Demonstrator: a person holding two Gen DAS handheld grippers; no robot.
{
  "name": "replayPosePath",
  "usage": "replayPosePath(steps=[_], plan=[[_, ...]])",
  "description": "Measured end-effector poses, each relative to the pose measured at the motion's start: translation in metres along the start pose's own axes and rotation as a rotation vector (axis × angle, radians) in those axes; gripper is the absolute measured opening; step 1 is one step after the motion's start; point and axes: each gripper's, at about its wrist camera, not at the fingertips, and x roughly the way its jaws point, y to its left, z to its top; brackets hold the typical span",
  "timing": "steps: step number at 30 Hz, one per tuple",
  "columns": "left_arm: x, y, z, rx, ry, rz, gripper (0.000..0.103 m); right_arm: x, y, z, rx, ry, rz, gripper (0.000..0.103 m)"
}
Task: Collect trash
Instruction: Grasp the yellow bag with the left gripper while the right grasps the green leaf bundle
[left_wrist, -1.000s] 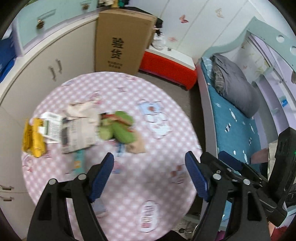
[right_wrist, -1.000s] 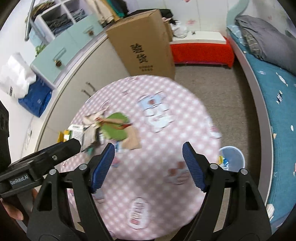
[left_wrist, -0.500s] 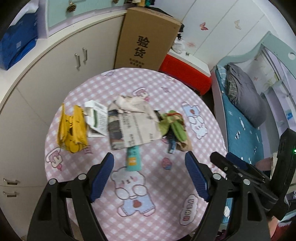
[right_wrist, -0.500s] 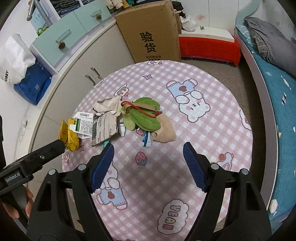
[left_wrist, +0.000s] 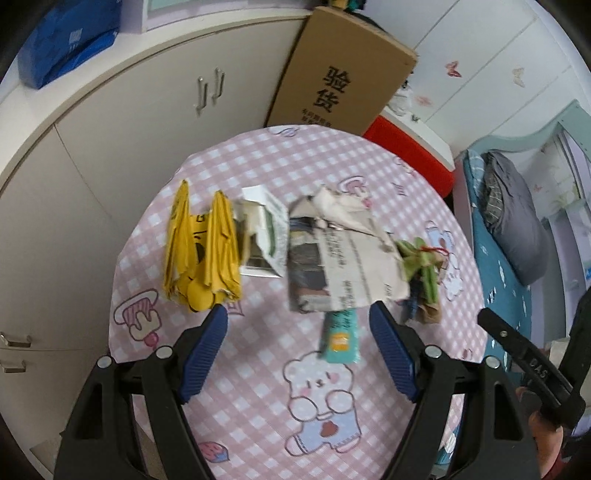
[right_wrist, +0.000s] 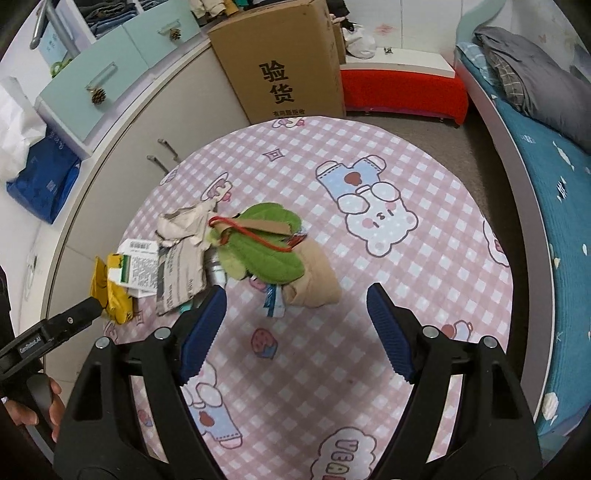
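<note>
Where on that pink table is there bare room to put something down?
The table's far right half, around the big bear print, is bare. So is the near part, between the tan bag and the near edge. The far left is crowded: yellow wrapper, newspaper and green leaves lie in a touching row.

1. Left gripper (left_wrist: 298, 325) pointed steeply downward, jaws wide apart, nothing between them.
2. Right gripper (right_wrist: 296, 303) pointed steeply downward, jaws equally wide, empty.
</note>
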Motion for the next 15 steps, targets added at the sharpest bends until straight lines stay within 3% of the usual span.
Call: replayPosePath(steps=[8,12,15], plan=[[0.006,0.036,0.02,-0.066,-0.088,0.079,0.077,0.017,-0.005,0.015,0.012,-0.001,-0.001,0.077],[0.017,0.055,0.031,-0.109,-0.065,0.102,0.076,0.027,-0.001,0.02,0.013,0.005,0.007,0.078],[0.026,0.063,0.036,-0.125,-0.045,0.099,0.063,0.033,0.005,0.025,0.011,0.011,0.015,0.078]])
